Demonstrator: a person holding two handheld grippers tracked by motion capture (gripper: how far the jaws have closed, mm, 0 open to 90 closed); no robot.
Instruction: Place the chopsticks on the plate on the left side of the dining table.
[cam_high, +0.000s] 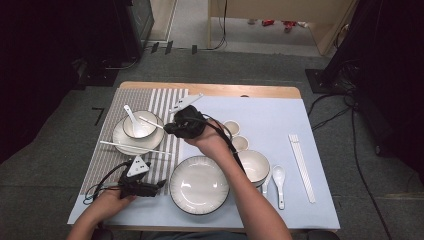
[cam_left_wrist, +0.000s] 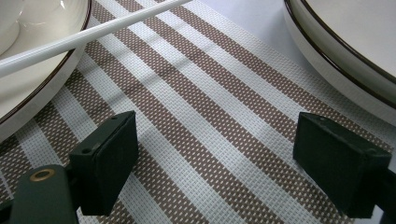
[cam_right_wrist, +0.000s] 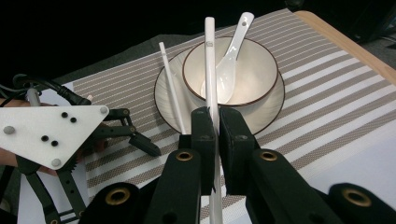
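Note:
My right gripper (cam_high: 168, 128) (cam_right_wrist: 215, 125) is shut on a white chopstick (cam_high: 150, 122) (cam_right_wrist: 209, 65) and holds it over the bowl (cam_high: 139, 125) (cam_right_wrist: 254, 70), the tip pointing toward the bowl. A white spoon (cam_high: 131, 117) (cam_right_wrist: 229, 63) lies in that bowl, which stands on a small plate (cam_high: 120, 140) (cam_right_wrist: 271, 109) on the striped placemat (cam_high: 165, 102) (cam_left_wrist: 210, 107). A second chopstick (cam_high: 131, 147) (cam_left_wrist: 88, 33) (cam_right_wrist: 172, 91) rests across the plate's near rim. My left gripper (cam_high: 160, 186) (cam_left_wrist: 215, 158) lies low on the placemat, open, with nothing between its jaws.
A large plate (cam_high: 199, 186) (cam_left_wrist: 345, 51) sits at the front centre of the pale blue mat (cam_high: 280, 115). To its right are a bowl (cam_high: 254, 166), two small cups (cam_high: 231, 127), a white spoon (cam_high: 278, 181) and a long white chopstick pack (cam_high: 301, 167).

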